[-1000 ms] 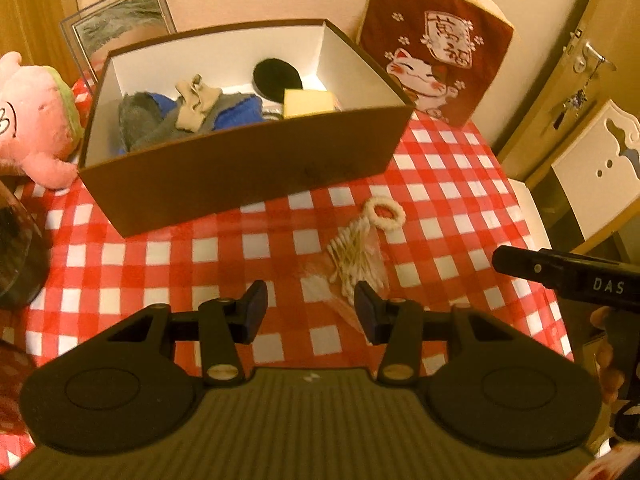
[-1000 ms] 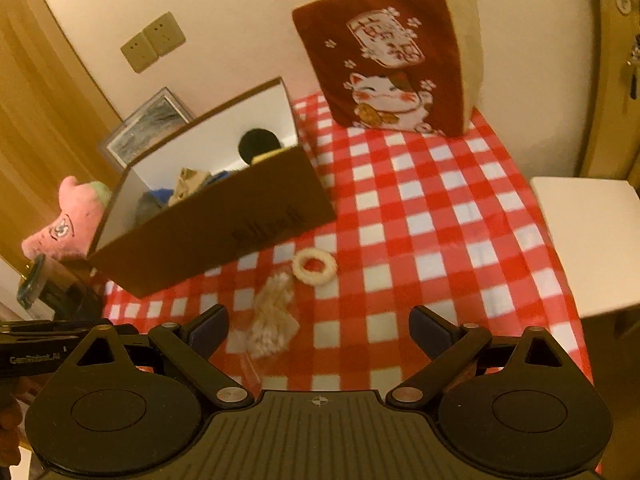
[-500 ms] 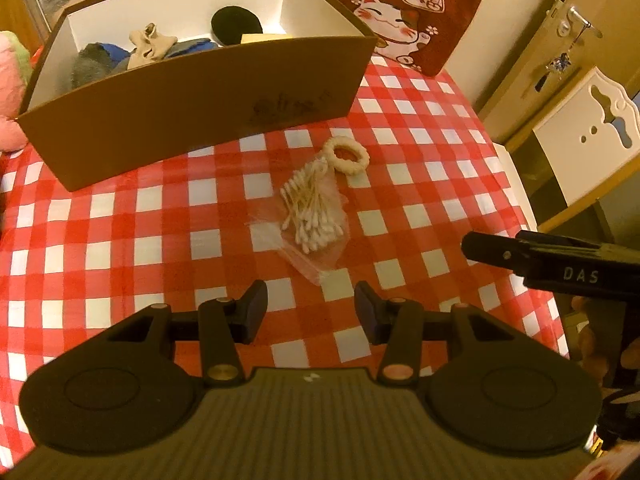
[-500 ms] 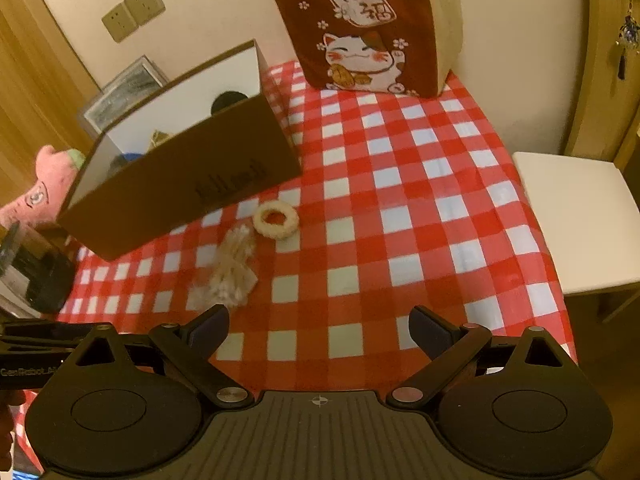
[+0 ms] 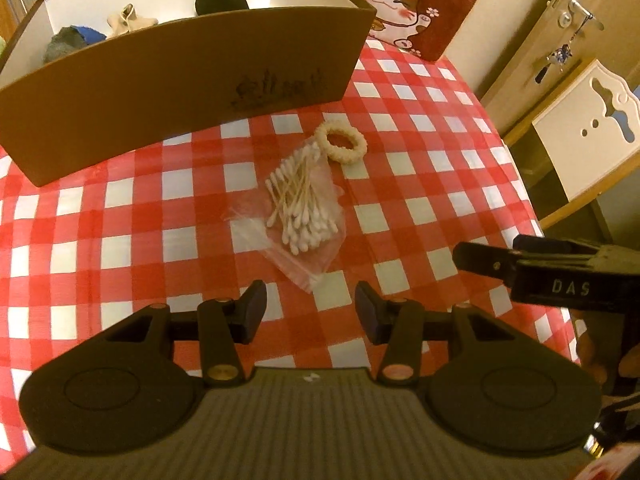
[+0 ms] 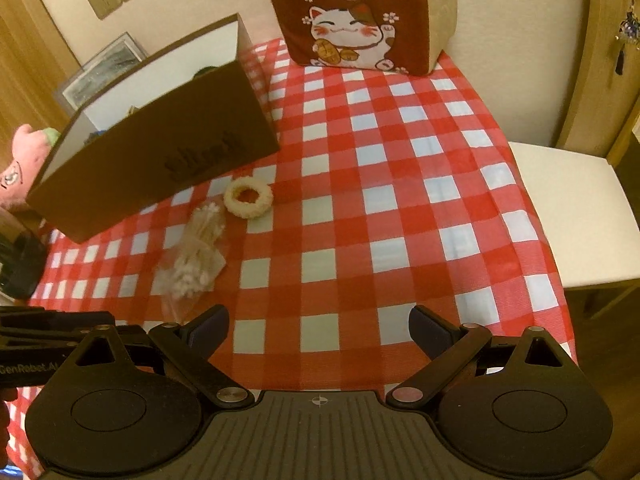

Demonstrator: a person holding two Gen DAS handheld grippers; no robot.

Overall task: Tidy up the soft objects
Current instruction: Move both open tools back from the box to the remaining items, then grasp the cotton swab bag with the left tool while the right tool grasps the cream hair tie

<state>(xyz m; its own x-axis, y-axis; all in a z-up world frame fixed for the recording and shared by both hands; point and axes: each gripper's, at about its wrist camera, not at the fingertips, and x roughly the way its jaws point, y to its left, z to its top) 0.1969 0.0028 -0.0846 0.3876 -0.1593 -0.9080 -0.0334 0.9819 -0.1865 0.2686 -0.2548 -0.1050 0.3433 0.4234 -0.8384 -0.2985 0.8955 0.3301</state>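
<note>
L gripper (image 5: 311,307) is hovering over the near part of the worktop (image 5: 120,216), jaws standing partway apart w/ nothing between them; the clear bag of cotton swabs (image 5: 302,210) is lying just beyond them on the red-and-white check cloth, its sealed end pointing toward the jaws; the cream scrunchie (image 5: 341,144) is sitting at the bag's far end, touching or nearly so, can't tell which; R gripper (image 6: 318,330) is hanging over bare cloth to the right of the bag, jaws spread wide and empty; in the left wrist view its black body is poking in from the right edge, w/ part of a hand (image 5: 600,360) behind it; the brown box (image 5: 180,80) is standing behind the swabs, its long front wall running close to the scrunchie w/ a narrow strip of cloth between; inside, over the rim, a grey-and-blue cloth (image 5: 68,38), a beige fabric piece (image 5: 128,20) and a black round thing (image 5: 221,0) are showing; the lucky-cat cushion (image 6: 356,12) is leaning against the wall at the far edge; from the right wrist view the widest open stretch is lying right of the scrunchie, running to the worktop's right edge, where a white chair seat (image 6: 572,216) is sitting just beside it; a pink plush (image 6: 24,160) is peeking out left of the box; a dark object at the left edge is too cropped to ID.
</note>
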